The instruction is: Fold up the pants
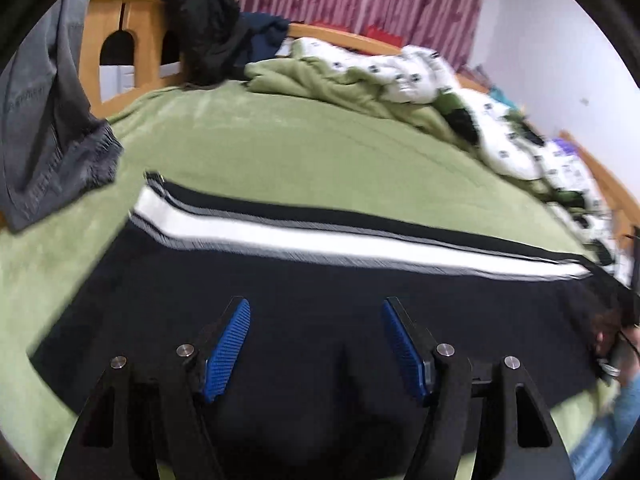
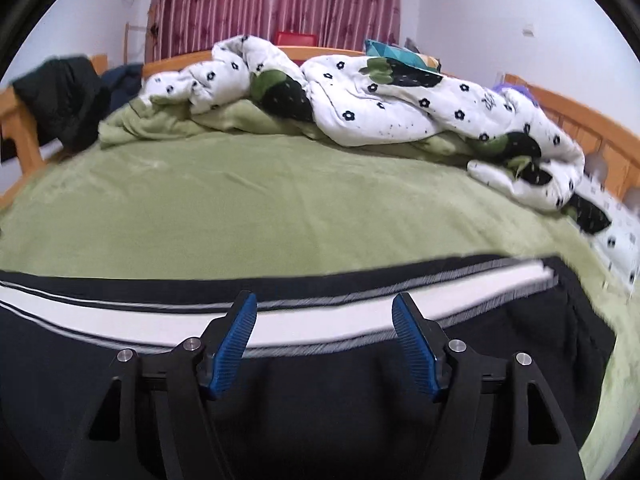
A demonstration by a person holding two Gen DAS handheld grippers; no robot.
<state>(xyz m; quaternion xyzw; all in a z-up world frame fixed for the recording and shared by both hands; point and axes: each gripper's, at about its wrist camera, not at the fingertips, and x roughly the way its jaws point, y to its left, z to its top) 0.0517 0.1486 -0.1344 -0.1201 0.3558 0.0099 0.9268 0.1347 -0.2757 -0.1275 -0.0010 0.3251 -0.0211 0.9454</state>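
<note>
Black pants (image 1: 312, 280) with a white and grey side stripe lie flat across a green bed cover (image 1: 260, 148). In the left wrist view my left gripper (image 1: 316, 308) hovers over the black cloth, its blue pads wide apart with nothing between them. The right wrist view shows the same pants (image 2: 320, 392), the stripe running left to right just past the fingertips. My right gripper (image 2: 325, 304) is over the stripe, jaws apart and holding nothing. At the right edge of the left wrist view, a hand (image 1: 608, 344) and a blue sleeve (image 1: 616, 432) show.
A rumpled white flowered quilt (image 2: 400, 104) lies along the far side of the bed. Grey cloth (image 1: 44, 120) hangs at the left. A black jacket (image 1: 204, 20) drapes over the wooden bed frame (image 1: 124, 32). Red curtains (image 2: 276, 0) hang behind.
</note>
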